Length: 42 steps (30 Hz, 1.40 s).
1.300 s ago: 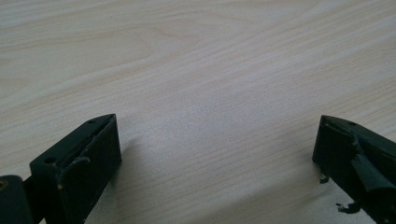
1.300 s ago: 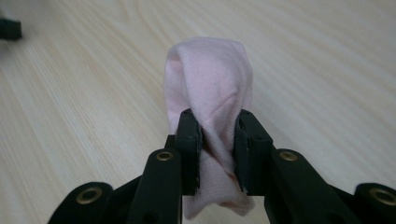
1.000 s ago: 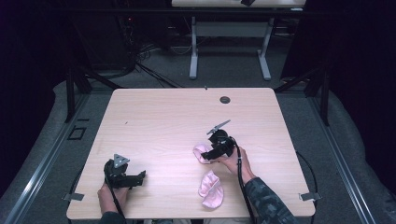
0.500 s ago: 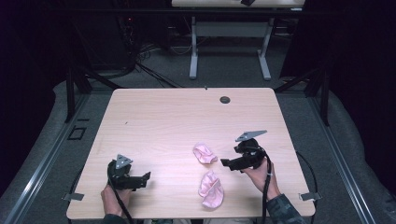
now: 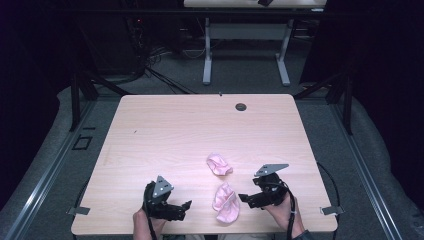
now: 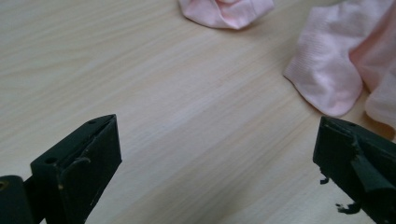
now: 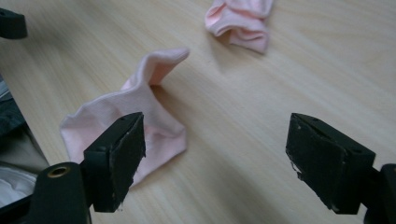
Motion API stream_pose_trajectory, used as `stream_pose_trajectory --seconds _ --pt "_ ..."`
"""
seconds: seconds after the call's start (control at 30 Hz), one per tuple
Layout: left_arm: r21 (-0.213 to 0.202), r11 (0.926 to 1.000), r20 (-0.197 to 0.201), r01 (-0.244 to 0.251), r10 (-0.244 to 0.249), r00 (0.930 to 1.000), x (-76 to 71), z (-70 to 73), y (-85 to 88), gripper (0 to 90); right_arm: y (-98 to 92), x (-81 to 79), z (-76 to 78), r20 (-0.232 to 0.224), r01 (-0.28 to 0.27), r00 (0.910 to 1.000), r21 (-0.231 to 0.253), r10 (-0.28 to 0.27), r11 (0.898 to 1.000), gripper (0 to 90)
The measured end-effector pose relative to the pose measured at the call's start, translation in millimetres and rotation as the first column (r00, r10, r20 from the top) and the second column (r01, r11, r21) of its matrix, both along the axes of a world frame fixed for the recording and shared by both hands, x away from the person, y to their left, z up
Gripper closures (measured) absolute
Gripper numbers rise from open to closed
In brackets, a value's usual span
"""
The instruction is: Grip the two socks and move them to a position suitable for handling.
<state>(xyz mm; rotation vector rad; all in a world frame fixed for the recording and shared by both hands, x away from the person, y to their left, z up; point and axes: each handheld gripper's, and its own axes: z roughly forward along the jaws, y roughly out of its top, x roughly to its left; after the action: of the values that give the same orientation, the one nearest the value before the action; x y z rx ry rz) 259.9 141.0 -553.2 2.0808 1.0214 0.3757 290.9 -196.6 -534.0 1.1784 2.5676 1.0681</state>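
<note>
We find the left claw (image 5: 186,205) released, empty, at the desk's (image 5: 165,130) near edge, right claw (image 5: 243,198) just widened, empty, near sock (image 5: 226,202) flat between them, crumpled sock (image 5: 219,164) just beyond it.

High view: pale wooden counter (image 5: 165,135) brightly lit from above, room around it dark, far corners near black. Picture soft, slightly grainy; purple tint in dark areas. Short soft shadows under crumpled pink sock (image 5: 219,164) and flatter pink sock (image 5: 226,202).

Left gripper view: even light, wood grain sharp mid-frame, black claw tips slightly blurred.

Right gripper view: soft shadow right of raised sock fold, near edge out of focus. No glare.
</note>
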Motion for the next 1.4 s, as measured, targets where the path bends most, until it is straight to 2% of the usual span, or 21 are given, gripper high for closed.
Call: stream_pose_trajectory --seconds 0.1,0.23,0.3,0.33,0.37,0.43,0.47,0.5,0.53,0.6,0.67,0.73,0.83,0.93,1.03,1.1,1.13,1.17,1.27,1.4 --pt "-0.016 0.9996 -0.015 0.025 -0.026 0.9996 -2.1 -4.6 -10.0 1.3 11.2 -1.5 -11.0 -0.026 -0.015 0.9995 0.025 0.016 1.0 21.0" --pt "-0.03 0.9975 -0.024 0.064 -0.065 0.9976 -3.9 -6.0 -19.9 1.5 27.2 -1.0 -21.0 -0.041 -0.022 0.9989 0.008 0.022 1.0 22.0" --pt "-0.047 0.9951 -0.032 0.087 -0.089 0.9955 -5.3 -5.8 -25.0 1.6 33.7 0.1 -23.8 -0.041 -0.005 0.9992 0.003 0.005 1.0 23.2" --pt "-0.06 0.9931 -0.038 0.101 -0.103 0.9939 -7.2 -5.6 -29.7 1.7 35.2 1.0 -24.5 -0.047 -0.012 0.9988 -0.002 0.012 1.0 23.3" --pt "-0.068 0.9911 -0.045 0.115 -0.118 0.992 -7.6 -5.5 -32.0 2.4 39.5 1.5 -26.1 -0.05 0.004 0.9988 -0.008 -0.005 1.0 24.0" --pt "-0.095 0.9854 -0.063 0.141 -0.148 0.987 -9.3 -6.3 -39.9 7.5 43.0 2.8 -28.0 -0.055 0.011 0.9984 -0.007 -0.011 1.0 24.9" --pt "-0.097 0.9818 -0.072 0.163 -0.171 0.9827 -10.3 -6.8 -45.1 8.7 44.9 2.9 -29.4 -0.05 0.014 0.9987 0.007 -0.014 1.0 24.8" --pt "-0.083 0.9794 -0.075 0.184 -0.19 0.9789 -12.0 -7.1 -52.3 11.3 46.6 2.7 -29.1 -0.057 0.013 0.9983 0.002 -0.013 1.0 24.9" --pt "-0.076 0.977 -0.081 0.199 -0.205 0.9754 -12.9 -7.2 -57.8 15.6 48.1 2.1 -28.7 -0.054 0.013 0.9984 0.01 -0.012 1.0 24.8" --pt "-0.057 0.9743 -0.092 0.218 -0.223 0.9706 -13.2 -7.4 -65.6 18.0 47.3 1.1 -26.7 -0.051 0.006 0.9987 0.035 -0.005 0.999 24.3" --pt "-0.036 0.9763 -0.099 0.213 -0.216 0.9713 -12.5 -8.3 -72.1 27.8 42.1 1.1 -22.6 -0.046 0.005 0.999 0.047 -0.002 0.999 23.6" --pt "-0.031 0.9783 -0.115 0.205 -0.207 0.9715 -10.6 -9.9 -75.1 34.8 34.9 1.9 -17.7 -0.034 0.009 0.9994 0.079 -0.006 0.997 23.8" --pt "-0.017 0.9805 -0.117 0.196 -0.196 0.9735 -10.7 -11.6 -78.8 48.1 20.7 7.3 -6.2 -0.015 0.022 0.9997 0.117 -0.02 0.993 25.1" --pt "-0.012 0.9788 -0.12 0.204 -0.204 0.9715 -11.8 -12.5 -80.2 61.2 16.0 15.8 4.8 0.011 0.0 0.9999 0.114 -0.001 0.993 29.1" --pt "-0.011 0.9759 -0.128 0.218 -0.217 0.9676 -10.8 -12.8 -79.4 77.2 16.2 28.1 10.7 0.037 -0.059 0.9978 0.124 0.054 0.991 32.9" --pt "-0.013 0.976 -0.131 0.217 -0.217 0.9673 -9.8 -11.4 -76.3 83.6 14.8 35.1 8.9 0.022 -0.109 0.9941 0.157 0.107 0.982 33.9" --pt "-0.014 0.9767 -0.127 0.214 -0.214 0.9684 -8.8 -9.8 -73.3 87.0 14.2 37.4 7.3 0.01 -0.111 0.9938 0.166 0.111 0.98 34.2" --pt "-0.019 0.978 -0.122 0.208 -0.209 0.9704 -8.5 -8.9 -71.6 88.0 14.4 39.3 4.7 0.002 -0.107 0.9941 0.177 0.109 0.978 35.1" --pt "-0.024 0.9794 -0.114 0.201 -0.202 0.9727 -6.9 -3.9 -63.5 88.5 13.3 41.2 3.5 -0.004 -0.107 0.9941 0.17 0.109 0.98 38.0" --pt "-0.007 0.9766 -0.114 0.215 -0.214 0.9701 -6.8 1.9 -54.8 89.0 18.8 43.6 5.0 -0.006 -0.109 0.9937 0.175 0.112 0.978 41.2"
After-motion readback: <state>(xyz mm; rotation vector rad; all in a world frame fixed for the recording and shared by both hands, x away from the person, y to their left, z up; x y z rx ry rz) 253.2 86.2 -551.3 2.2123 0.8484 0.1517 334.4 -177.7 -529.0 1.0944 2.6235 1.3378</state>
